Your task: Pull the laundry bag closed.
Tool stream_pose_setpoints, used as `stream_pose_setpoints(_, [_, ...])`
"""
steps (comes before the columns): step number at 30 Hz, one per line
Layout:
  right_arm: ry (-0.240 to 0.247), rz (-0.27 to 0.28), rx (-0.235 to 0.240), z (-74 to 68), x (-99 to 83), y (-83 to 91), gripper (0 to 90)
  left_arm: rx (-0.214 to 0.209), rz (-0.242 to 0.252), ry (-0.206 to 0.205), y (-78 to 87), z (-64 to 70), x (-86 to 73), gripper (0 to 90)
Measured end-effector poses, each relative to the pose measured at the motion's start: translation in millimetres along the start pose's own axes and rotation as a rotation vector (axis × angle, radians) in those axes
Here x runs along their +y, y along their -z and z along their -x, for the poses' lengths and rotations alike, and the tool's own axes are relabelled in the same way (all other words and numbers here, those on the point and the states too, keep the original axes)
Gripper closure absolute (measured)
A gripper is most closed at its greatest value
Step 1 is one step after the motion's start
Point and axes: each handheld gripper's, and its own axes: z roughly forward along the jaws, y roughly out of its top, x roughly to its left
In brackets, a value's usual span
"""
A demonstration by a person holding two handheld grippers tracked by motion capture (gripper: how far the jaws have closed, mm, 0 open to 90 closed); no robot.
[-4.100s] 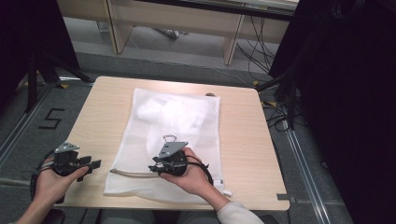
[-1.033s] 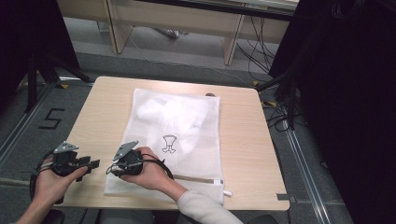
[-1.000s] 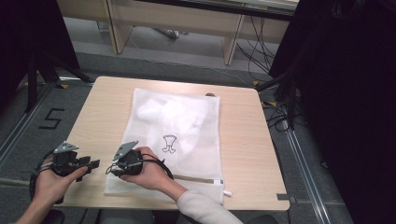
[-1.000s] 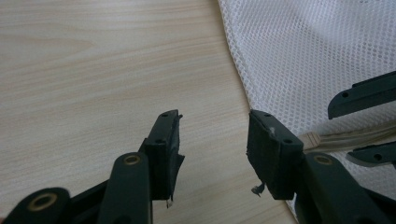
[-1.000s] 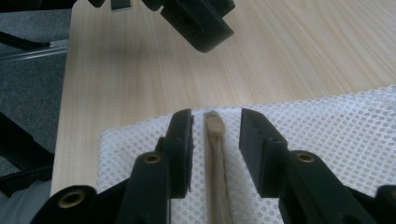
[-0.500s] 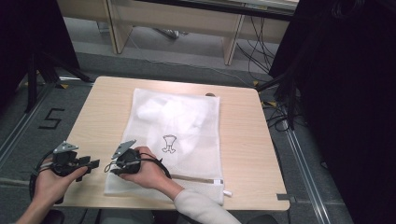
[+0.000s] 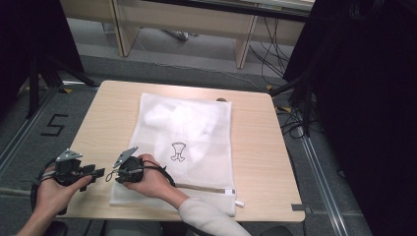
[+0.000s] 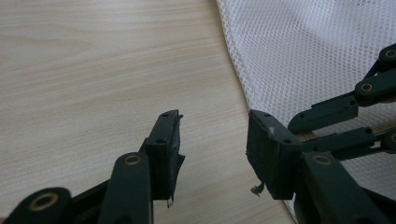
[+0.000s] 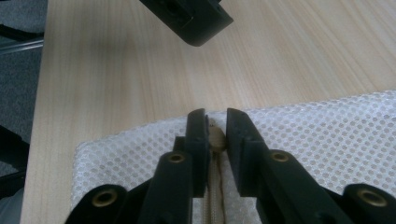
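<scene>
High view looked down on a pale wooden table (image 7: 255, 147) with a white mesh laundry bag (image 7: 196, 132) laid flat along its middle, something white bundled inside its far half and a small dark printed figure (image 7: 177, 151) near its centre. The bag's near edge lay close to the person's side of the table, and a tan zipper (image 7: 204, 187) ran across that end.

At the bag's near left corner sat the right gripper (image 7: 129, 167), held in the person's right hand (image 7: 152, 179), whose pale sleeve (image 7: 206, 219) came in from the bottom. Right gripper view showed its jaws drawn close together on either side of the zipper pull (image 9: 215, 138), a small tan tab at the end of the zipper track, close to the bag's edge; they seemed to pinch it, though the tab was mostly hidden between the pads.

Left gripper (image 7: 81, 169) rested over bare wood just beside the bag's corner, near the right gripper but apart from it. Left gripper view (image 8: 212, 149) showed its jaws spread with nothing between them, the mesh edge (image 8: 243, 88) running past the right jaw, and the linkage of the right gripper (image 8: 359, 102) on the netting beyond.
</scene>
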Motion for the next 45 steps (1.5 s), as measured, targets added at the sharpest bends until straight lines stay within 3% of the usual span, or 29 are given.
stream_pose_setpoints(5, [-0.005,0.011,0.003,-1.3,0.3,2.8,81.9,-0.008,-0.012,-0.013,0.6,-0.9,-0.1,53.9])
stream_pose_setpoints(8, [-0.003,0.022,0.005,-0.3,2.8,9.0,81.9,-0.055,0.018,0.011,0.4,1.1,0.2,52.1])
stream_pose_setpoints(11, [0.006,0.025,0.0,2.0,5.3,14.2,82.0,-0.072,0.006,0.001,2.7,3.7,-0.9,51.4])
stream_pose_setpoints(12, [0.004,0.025,-0.001,2.4,5.9,15.3,82.0,-0.077,0.013,0.016,3.1,5.6,-1.4,51.4])
stream_pose_setpoints(13, [-0.003,0.029,0.004,2.5,6.2,16.0,82.0,-0.084,0.01,-0.004,5.0,5.1,-1.7,51.3])
stream_pose_setpoints(16, [-0.007,0.025,0.002,2.0,6.8,17.6,82.0,-0.097,0.027,-0.001,6.9,8.2,-2.1,50.6])
stream_pose_setpoints(17, [-0.019,0.031,0.001,1.4,6.8,17.7,82.0,-0.105,0.014,-0.018,7.2,7.9,-2.3,50.3])
stream_pose_setpoints(18, [-0.02,0.035,0.003,1.7,7.1,18.0,82.0,-0.108,0.024,0.0,5.2,10.2,-2.6,50.0])
stream_pose_setpoints(19, [-0.008,0.039,0.002,2.9,7.7,18.5,82.0,-0.117,-0.005,-0.024,6.3,9.2,-2.1,49.7])
stream_pose_setpoints(21, [-0.013,0.045,0.003,3.4,9.1,19.9,82.0,-0.127,0.027,0.008,3.7,11.8,-2.2,49.0])
stream_pose_setpoints(23, [-0.014,0.04,0.003,4.7,10.5,21.0,82.0,-0.134,0.005,-0.017,5.8,9.6,-1.3,48.4])
stream_pose_setpoints(24, [-0.019,0.036,0.003,5.0,11.2,22.2,82.0,-0.142,0.03,0.014,4.7,12.0,-1.5,48.1])
stream_pose_setpoints(27, [-0.035,0.042,0.006,6.3,12.3,23.7,82.1,-0.166,0.017,-0.003,5.9,12.4,-1.0,47.5])
stream_pose_setpoints(28, [-0.002,0.05,0.008,8.7,13.3,24.1,82.0,-0.17,0.031,0.009,4.9,14.5,-1.1,47.3])
stream_pose_setpoints(29, [-0.03,0.048,0.005,7.6,13.5,25.4,82.0,-0.177,0.03,0.01,4.8,15.5,-1.2,47.2])
stream_pose_setpoints(31, [-0.04,0.051,0.002,7.6,14.6,27.5,82.0,-0.191,0.025,0.004,4.8,16.8,-1.3,47.0])
stream_pose_setpoints(35, [-0.03,0.063,0.005,9.3,16.1,29.0,82.0,-0.22,0.0,-0.022,1.8,18.2,-1.5,46.9])
stream_pose_setpoints(36, [-0.03,0.063,0.005,9.3,16.1,29.0,82.0,-0.22,0.0,-0.022,1.8,18.2,-1.5,46.9])
stream_pose_setpoints(37, [-0.028,0.063,-0.002,9.5,16.0,29.8,82.0,-0.235,-0.004,0.006,-0.8,22.1,-2.2,46.9])
stream_pose_setpoints(41, [-0.031,0.059,-0.004,8.1,16.9,32.8,82.0,-0.275,-0.023,-0.002,-6.6,27.4,-1.5,47.5])
stream_pose_setpoints(44, [-0.038,0.066,-0.003,7.3,18.4,34.0,82.1,-0.276,-0.04,-0.014,-11.5,30.8,0.1,49.0])
stream_pose_setpoints(45, [-0.015,0.066,-0.006,8.7,18.9,34.8,82.0,-0.276,-0.045,-0.01,-13.2,31.1,0.7,49.5])
